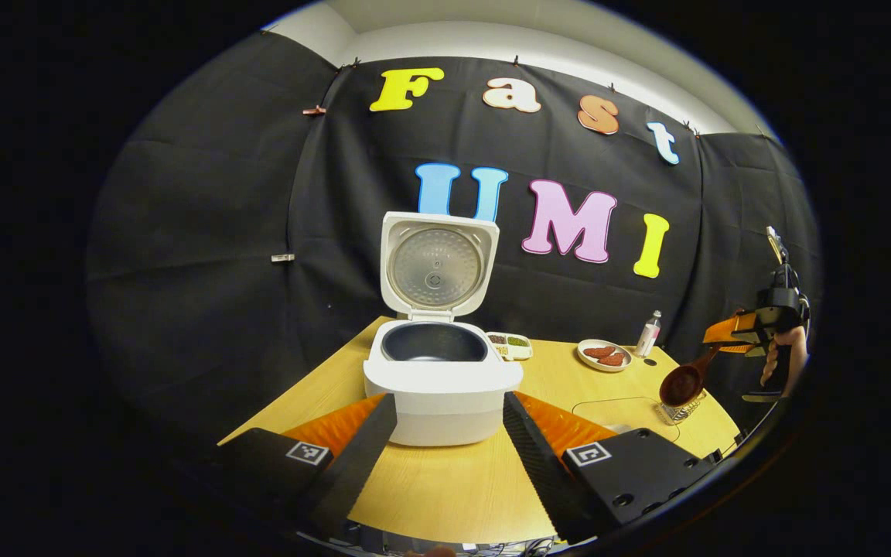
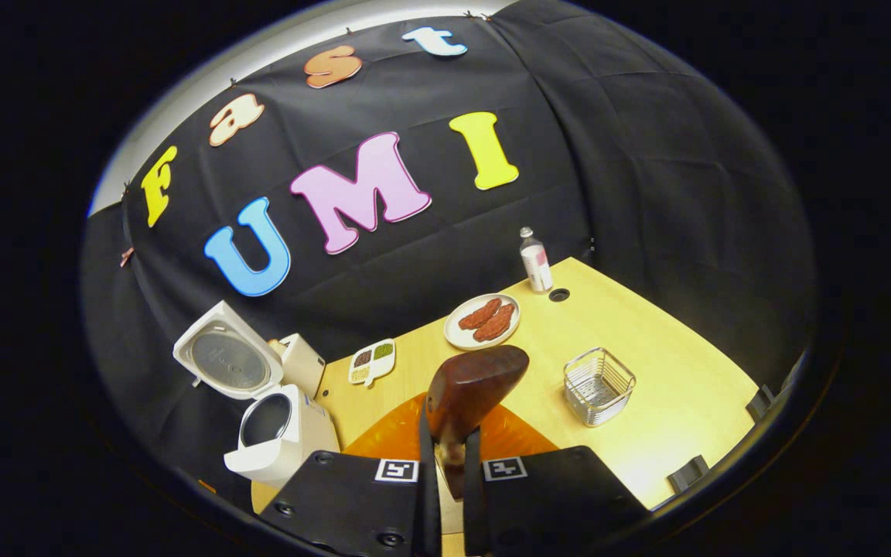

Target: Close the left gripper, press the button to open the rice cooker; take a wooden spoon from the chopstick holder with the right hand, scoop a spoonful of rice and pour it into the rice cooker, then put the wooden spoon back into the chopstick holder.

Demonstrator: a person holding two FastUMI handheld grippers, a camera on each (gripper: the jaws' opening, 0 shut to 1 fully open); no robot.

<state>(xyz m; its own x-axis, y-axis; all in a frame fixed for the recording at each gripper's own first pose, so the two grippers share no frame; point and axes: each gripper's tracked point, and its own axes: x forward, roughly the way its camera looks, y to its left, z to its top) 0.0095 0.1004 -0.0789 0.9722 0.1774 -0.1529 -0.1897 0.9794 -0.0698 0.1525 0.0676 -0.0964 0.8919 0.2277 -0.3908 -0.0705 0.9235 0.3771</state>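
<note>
The rice cooker (image 1: pixel 442 379) stands left on the table (image 1: pixel 445 480), the chopstick holder (image 1: pixel 679 410) right.

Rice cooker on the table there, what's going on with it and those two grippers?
The rice cooker stands open, lid up, its inner pot dark. The right gripper, held by a person's hand, is shut on a wooden spoon, lifted clear above the wire chopstick holder. The left gripper hangs open in front of the cooker, holding nothing.
</note>
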